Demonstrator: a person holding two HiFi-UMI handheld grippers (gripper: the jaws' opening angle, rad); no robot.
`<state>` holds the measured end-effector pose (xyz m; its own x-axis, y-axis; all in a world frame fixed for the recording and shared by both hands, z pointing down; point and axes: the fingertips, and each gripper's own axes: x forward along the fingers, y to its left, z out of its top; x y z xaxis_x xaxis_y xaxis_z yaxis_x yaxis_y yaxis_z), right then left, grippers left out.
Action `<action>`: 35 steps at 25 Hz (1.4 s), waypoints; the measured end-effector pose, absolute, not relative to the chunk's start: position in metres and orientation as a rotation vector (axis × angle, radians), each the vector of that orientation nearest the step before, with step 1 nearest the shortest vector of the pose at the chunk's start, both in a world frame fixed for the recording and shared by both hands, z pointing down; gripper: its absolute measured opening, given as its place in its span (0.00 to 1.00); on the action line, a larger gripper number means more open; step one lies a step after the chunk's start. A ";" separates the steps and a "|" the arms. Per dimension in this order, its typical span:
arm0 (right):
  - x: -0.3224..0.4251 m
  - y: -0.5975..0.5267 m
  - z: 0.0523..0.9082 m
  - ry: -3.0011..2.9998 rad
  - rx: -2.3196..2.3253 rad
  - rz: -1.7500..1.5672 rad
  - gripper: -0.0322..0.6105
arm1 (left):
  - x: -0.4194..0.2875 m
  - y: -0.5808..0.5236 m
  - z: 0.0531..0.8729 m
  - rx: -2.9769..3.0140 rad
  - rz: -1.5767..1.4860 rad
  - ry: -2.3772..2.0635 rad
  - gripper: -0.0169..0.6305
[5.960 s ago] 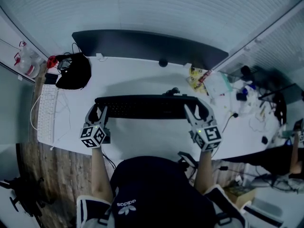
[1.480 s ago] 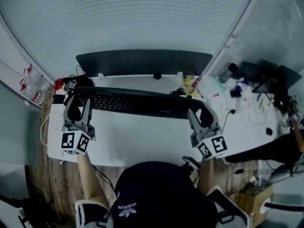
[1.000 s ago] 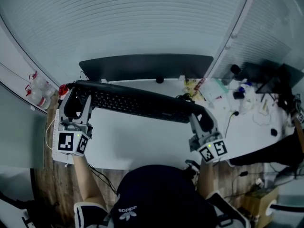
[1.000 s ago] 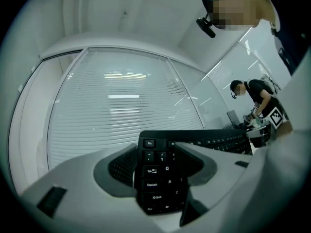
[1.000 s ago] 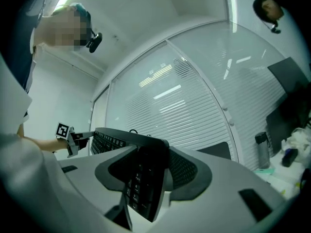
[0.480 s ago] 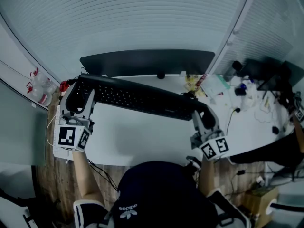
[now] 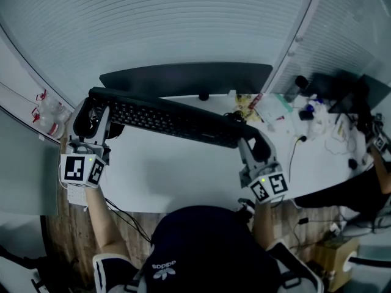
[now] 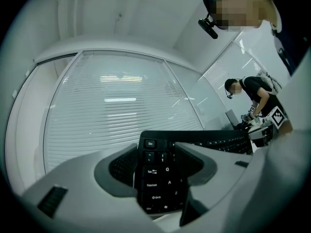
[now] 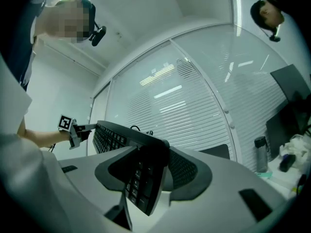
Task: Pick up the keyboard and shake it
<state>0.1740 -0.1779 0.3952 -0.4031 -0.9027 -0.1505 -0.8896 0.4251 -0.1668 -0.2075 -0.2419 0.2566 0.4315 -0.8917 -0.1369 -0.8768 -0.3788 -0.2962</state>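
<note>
Aloft, slanted: long black keyboard (image 7: 168,119).

Keys on the keyboard (image 8: 160,178) read Esc, 1, Q, A, Z, Caps Lock, Shift. At six o'clock in the head view, the shirt (image 7: 201,246) says "adidas", upside down.

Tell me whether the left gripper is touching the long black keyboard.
Touching. The left gripper view shows the left gripper shut on the long black keyboard, both jaws pressed against its Esc-key end.

Dark monitor (image 7: 183,78), white desk (image 7: 177,171), window blinds (image 7: 171,17)
</note>
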 end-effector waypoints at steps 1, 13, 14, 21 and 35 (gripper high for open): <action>0.171 -0.179 0.394 2.465 -1.576 -0.081 0.35 | -0.209 -0.244 0.253 -2.358 -0.065 1.513 0.39; 0.180 -0.171 0.387 2.395 -1.561 -0.134 0.34 | -0.201 -0.232 0.245 -2.367 0.003 1.509 0.39; 0.183 -0.166 0.387 2.390 -1.560 -0.150 0.34 | -0.199 -0.227 0.246 -2.374 0.008 1.502 0.39; 0.190 -0.169 0.380 2.412 -1.582 -0.113 0.34 | -0.196 -0.233 0.250 -2.399 0.027 1.500 0.39; 0.202 -0.165 0.376 2.404 -1.578 -0.104 0.34 | -0.192 -0.225 0.263 -2.436 0.027 1.508 0.39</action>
<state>0.2018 -0.1651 0.3759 -0.3744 -0.9098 -0.1793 -0.8910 0.4066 -0.2022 -0.1922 -0.2251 0.2633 0.4562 -0.8755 -0.1591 -0.8807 -0.4185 -0.2220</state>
